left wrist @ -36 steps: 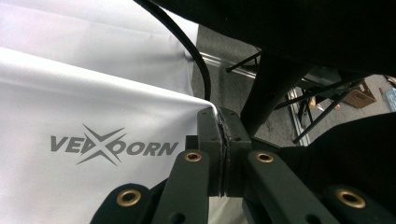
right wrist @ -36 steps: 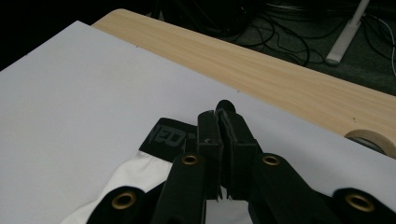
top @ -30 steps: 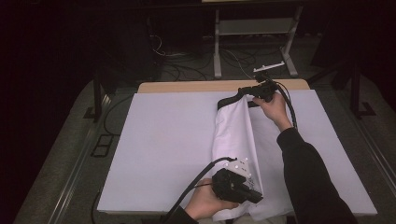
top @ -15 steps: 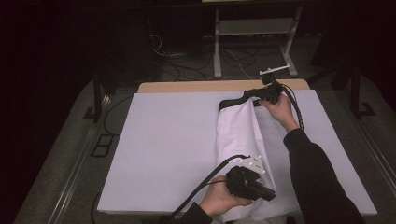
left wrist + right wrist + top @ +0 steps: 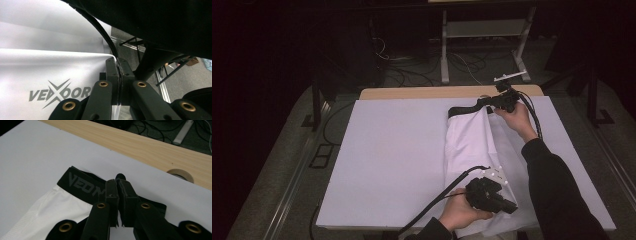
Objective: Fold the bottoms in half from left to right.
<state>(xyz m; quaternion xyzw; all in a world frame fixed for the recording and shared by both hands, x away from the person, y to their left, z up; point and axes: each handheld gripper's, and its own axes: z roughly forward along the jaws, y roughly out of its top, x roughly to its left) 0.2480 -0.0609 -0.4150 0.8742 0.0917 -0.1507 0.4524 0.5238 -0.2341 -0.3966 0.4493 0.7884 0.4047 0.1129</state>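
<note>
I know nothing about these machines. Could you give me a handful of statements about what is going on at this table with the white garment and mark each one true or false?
1. The white shorts lie on the right part of the white table cover. True.
2. The right gripper has its jaws shut on the black waistband. True.
3. The left gripper is at the waistband end too. False: it grips the white hem at the near end, beside the grey printed logo.
4. The shorts are rolled into a ball. False: they are stretched out long between the two grippers.
5. A strip of bare wood shows beyond the cover. True.
</note>
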